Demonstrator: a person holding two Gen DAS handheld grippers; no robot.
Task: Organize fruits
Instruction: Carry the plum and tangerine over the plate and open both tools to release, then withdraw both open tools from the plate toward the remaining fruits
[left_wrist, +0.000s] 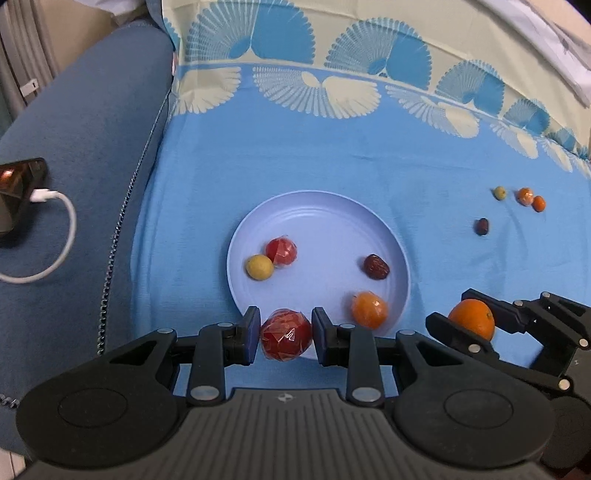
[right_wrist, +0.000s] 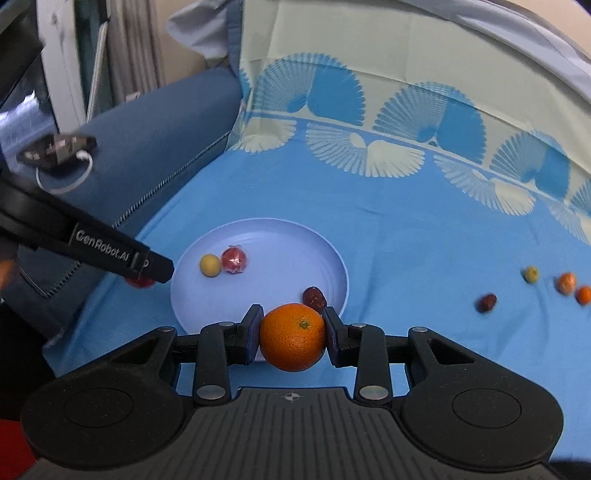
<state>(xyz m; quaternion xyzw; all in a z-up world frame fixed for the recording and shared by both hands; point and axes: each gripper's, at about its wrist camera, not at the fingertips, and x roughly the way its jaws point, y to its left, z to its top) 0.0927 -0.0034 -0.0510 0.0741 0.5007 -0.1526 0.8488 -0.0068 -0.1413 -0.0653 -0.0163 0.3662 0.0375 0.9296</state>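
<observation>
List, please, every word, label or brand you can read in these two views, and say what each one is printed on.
"GenRobot.AI": white lettering on the side of the left gripper's black finger, right wrist view; the last letters are partly blurred.
A small emblem, no letters, is on the grey body behind each gripper's fingers.
Nothing readable on the plate, the wrapped red fruit, the orange, the cloth or the phone.

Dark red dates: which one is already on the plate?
The date on the right part of the plate, behind the wrapped orange fruit. The other date lies on the blue cloth farther right.
</observation>
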